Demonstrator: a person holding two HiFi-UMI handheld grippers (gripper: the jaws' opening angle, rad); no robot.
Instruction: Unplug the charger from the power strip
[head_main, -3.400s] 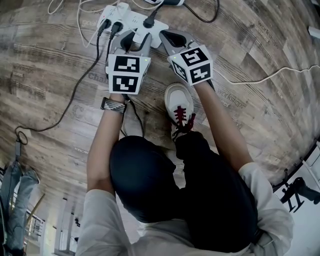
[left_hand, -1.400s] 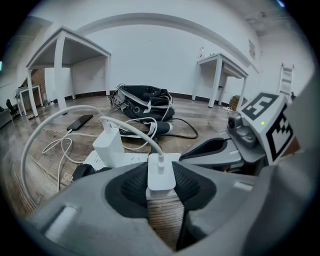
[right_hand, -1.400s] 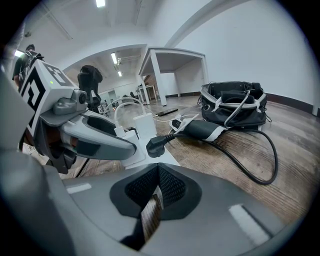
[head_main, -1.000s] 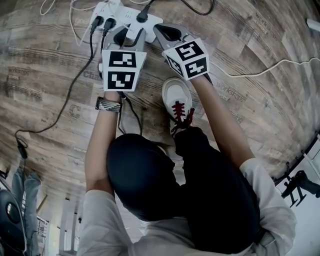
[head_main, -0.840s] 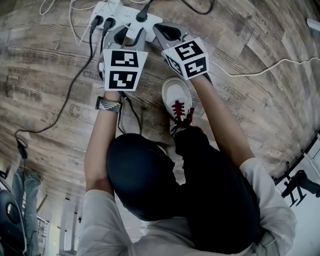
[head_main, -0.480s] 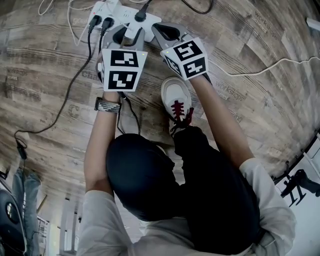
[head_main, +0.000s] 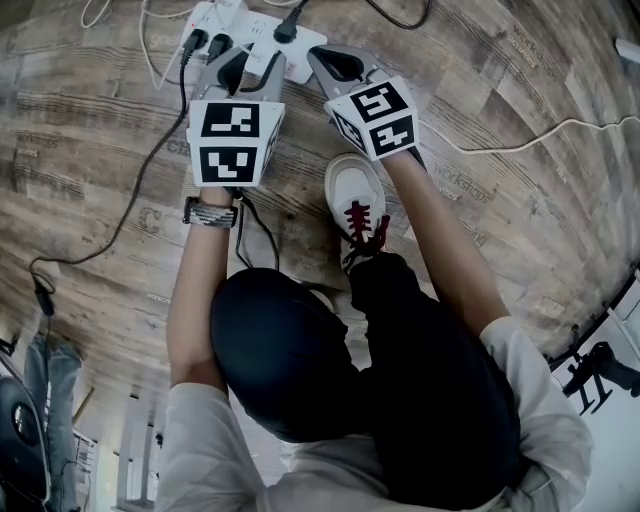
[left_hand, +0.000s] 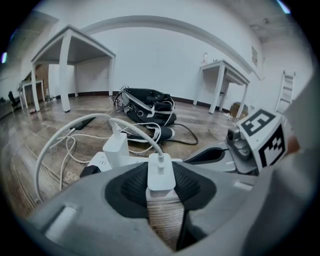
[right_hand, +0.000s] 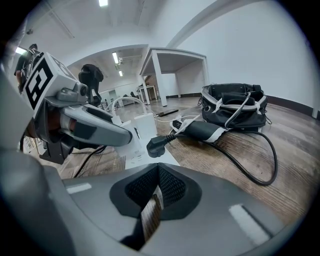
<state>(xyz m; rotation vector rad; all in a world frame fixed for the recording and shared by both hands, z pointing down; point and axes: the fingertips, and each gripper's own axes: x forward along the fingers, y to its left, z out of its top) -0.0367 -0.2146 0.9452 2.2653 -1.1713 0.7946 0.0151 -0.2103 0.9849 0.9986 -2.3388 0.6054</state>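
Note:
My left gripper (head_main: 247, 68) is shut on the white charger (left_hand: 161, 172), whose white cable arcs up and away to the left. Bare floor shows under the charger, and the white power strip (left_hand: 102, 161) lies just beyond it, so the charger appears to be off the strip. In the head view the power strip (head_main: 255, 28) sits at the top edge. My right gripper (head_main: 330, 62) stays at the strip's right end with its jaws together and nothing between them. I cannot tell whether it touches the power strip (right_hand: 131, 155).
Two black plugs (head_main: 200, 42) and another black plug (right_hand: 156, 145) sit in the strip, beside a second white charger (left_hand: 116, 147). A black bag (right_hand: 235, 107) lies beyond. My shoe (head_main: 357, 205) is between the arms. A white cable (head_main: 520, 150) crosses the floor on the right.
My left gripper has shifted a little to the left, away from the strip's end, with the charger in it. The right gripper has kept still.

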